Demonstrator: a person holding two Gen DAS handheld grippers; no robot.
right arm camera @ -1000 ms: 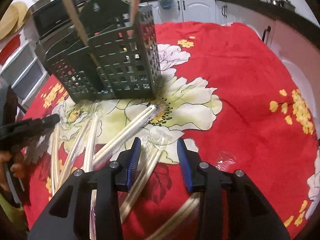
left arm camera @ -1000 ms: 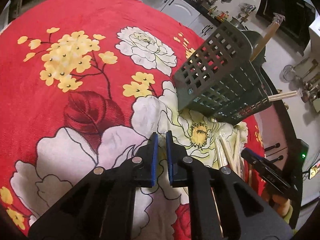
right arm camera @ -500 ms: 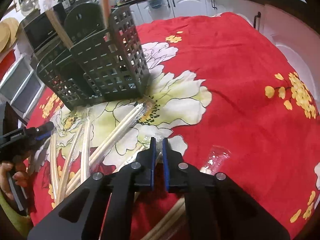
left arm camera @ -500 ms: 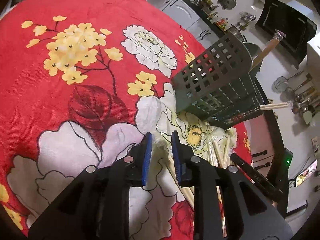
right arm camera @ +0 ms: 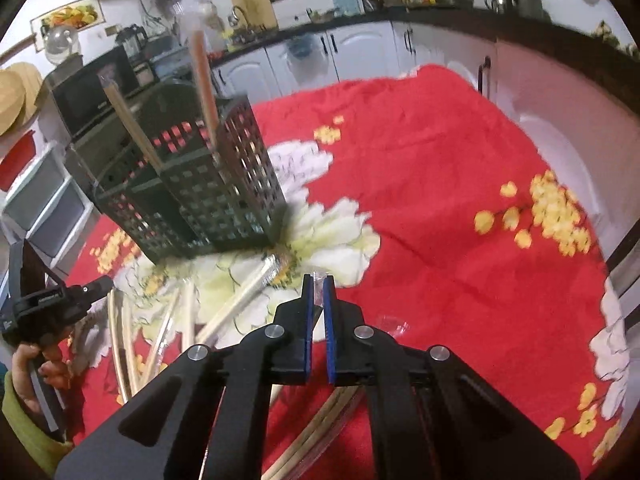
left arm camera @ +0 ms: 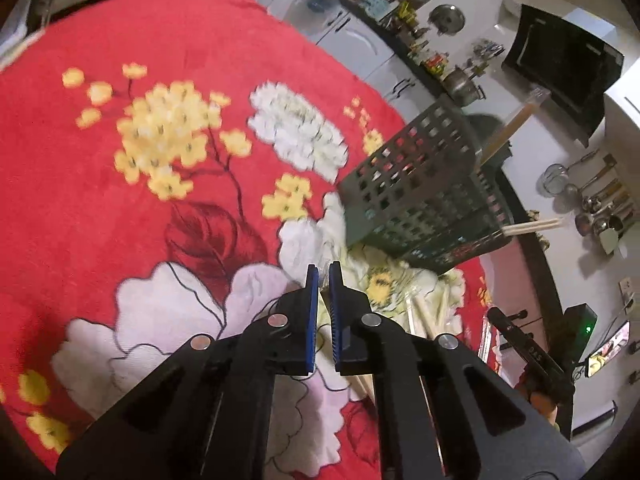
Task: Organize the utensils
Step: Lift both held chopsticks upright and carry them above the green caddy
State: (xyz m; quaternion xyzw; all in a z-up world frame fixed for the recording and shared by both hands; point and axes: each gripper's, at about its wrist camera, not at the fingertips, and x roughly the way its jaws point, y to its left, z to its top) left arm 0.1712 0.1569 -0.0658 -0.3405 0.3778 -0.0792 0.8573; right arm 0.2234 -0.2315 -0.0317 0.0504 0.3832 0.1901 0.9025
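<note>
Chopsticks (right arm camera: 240, 300), several wrapped pairs, are lying left of the right gripper (right arm camera: 317, 280), which is pinching plastic wrapping (right arm camera: 318, 286); the left gripper (left arm camera: 323, 270) is nearly closed, seemingly holding nothing.

Red floral cloth (right arm camera: 440, 208), dark green lattice caddy (right arm camera: 208, 196).

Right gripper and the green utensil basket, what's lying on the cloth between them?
In the right wrist view, wrapped chopsticks lie on the flowered cloth between the right gripper and the green basket.
</note>
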